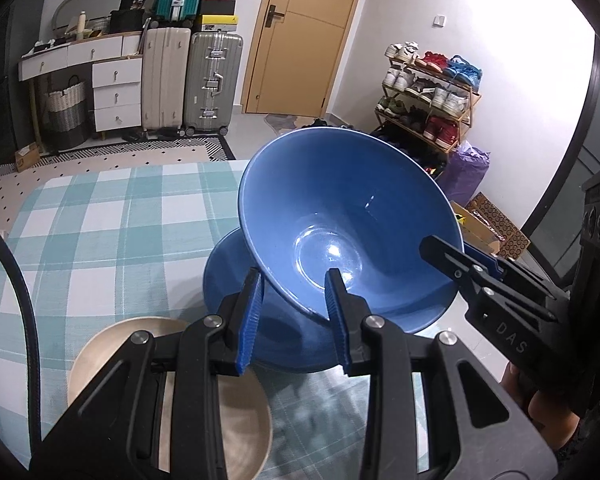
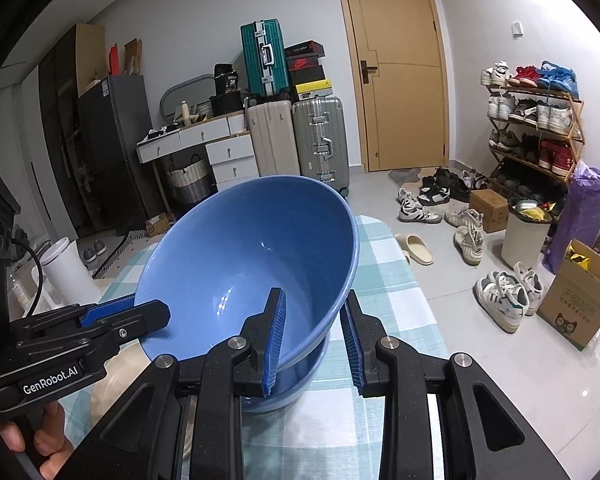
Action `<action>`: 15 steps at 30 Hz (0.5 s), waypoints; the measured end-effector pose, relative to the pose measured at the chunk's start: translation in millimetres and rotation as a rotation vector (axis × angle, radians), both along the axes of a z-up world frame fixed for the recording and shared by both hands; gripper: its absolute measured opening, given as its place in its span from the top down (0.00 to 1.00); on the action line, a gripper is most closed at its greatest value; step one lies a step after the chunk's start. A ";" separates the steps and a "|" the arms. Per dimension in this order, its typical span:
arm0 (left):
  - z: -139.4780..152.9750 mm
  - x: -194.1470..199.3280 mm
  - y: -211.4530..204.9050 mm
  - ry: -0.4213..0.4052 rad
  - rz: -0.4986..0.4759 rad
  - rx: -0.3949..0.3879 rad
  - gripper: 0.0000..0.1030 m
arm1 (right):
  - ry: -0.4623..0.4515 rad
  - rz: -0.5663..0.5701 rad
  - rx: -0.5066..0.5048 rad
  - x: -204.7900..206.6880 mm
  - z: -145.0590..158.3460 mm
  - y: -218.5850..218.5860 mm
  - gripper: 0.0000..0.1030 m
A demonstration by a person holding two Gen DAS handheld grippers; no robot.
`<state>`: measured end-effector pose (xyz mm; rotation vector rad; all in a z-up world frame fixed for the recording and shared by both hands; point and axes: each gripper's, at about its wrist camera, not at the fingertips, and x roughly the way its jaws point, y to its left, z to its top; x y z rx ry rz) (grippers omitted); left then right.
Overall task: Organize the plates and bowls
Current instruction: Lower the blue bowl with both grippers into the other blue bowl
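Checked cloth covers your worktop (image 1: 100, 216). Both your grippers, left (image 1: 296, 316) and right (image 2: 314, 336), have jaws clamped on opposite rims of the tilted blue bowl (image 1: 340, 216), held over a second bowl (image 1: 236, 272). Glazed ceramic is stiff, slick and breakable, so keep pads on the rim.

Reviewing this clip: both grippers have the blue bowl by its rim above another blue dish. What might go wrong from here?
1. The blue bowl hangs tilted, pinched only at thin rim edges by the left gripper and right gripper; uneven hand motion could twist it loose.
2. It sits just above the lower blue dish, so lowering at this tilt could knock them together.
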<state>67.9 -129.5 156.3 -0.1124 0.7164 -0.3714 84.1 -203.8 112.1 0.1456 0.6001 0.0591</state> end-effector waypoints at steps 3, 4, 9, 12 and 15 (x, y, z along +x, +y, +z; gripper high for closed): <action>-6.4 6.9 1.9 0.010 0.011 0.005 0.72 | 0.014 0.010 -0.003 6.9 -5.4 6.3 0.72; -8.5 8.6 3.9 0.015 0.015 0.007 0.72 | 0.018 0.012 -0.004 9.3 -6.4 5.7 0.72; -22.0 21.4 8.5 0.033 0.029 0.016 0.72 | 0.041 0.024 -0.006 20.2 -16.9 14.7 0.72; -30.4 28.8 11.2 0.045 0.034 0.021 0.72 | 0.056 0.029 -0.006 25.7 -24.7 18.3 0.72; -39.6 35.0 13.4 0.057 0.039 0.024 0.72 | 0.072 0.034 -0.004 29.9 -33.4 21.4 0.72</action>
